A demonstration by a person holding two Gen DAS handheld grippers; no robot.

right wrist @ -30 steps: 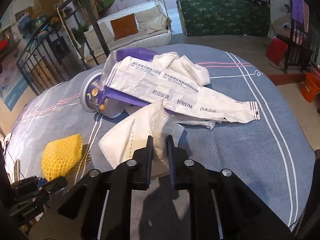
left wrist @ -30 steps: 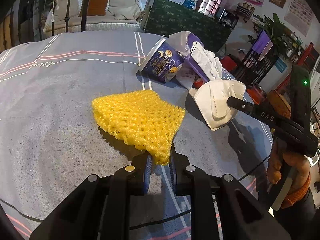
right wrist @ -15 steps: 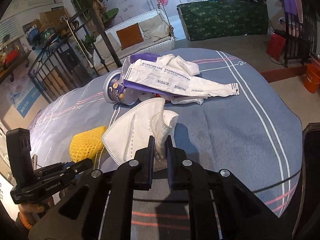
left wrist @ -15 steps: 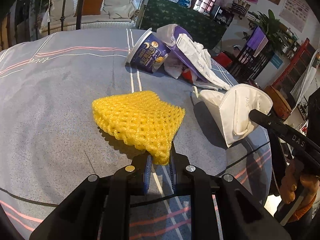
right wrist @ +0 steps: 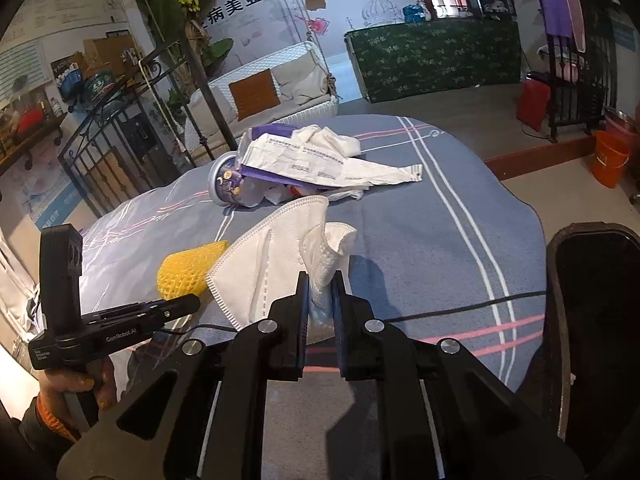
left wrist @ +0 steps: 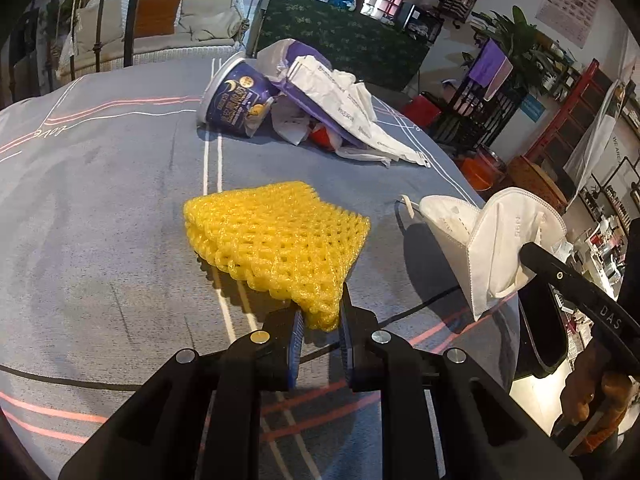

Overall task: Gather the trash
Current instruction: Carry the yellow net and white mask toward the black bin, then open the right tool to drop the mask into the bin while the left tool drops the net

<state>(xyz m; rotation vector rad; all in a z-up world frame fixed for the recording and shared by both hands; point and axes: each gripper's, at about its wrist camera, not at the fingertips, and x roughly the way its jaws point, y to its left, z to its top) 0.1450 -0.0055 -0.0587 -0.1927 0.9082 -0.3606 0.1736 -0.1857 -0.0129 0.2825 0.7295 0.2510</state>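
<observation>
Trash bin (right wrist: 592, 320): dark and open-topped, standing at the table's edge on the right-hand side; seemingly where both held pieces are headed.
Loose pile: a purple cup (left wrist: 236, 108) on its side and crumpled paper wrappers (right wrist: 320, 164) lie together at the far side of the tablecloth (left wrist: 100, 184), not yet collected.
Face mask (right wrist: 272, 268): light, soft, folds easily; best pinched at a fold or edge. It hangs above the cloth near the bin.
Foam net (left wrist: 276, 236): yellow, featherlight, springy mesh; a corner pinch is enough. It is lifted off the cloth.
Right gripper (right wrist: 320, 304): nearly closed, jaws clamped on the mask's crumpled fold, angled down toward the table.
Left gripper (left wrist: 320, 320): nearly closed, pinching the net's lower corner, tilted downward.
</observation>
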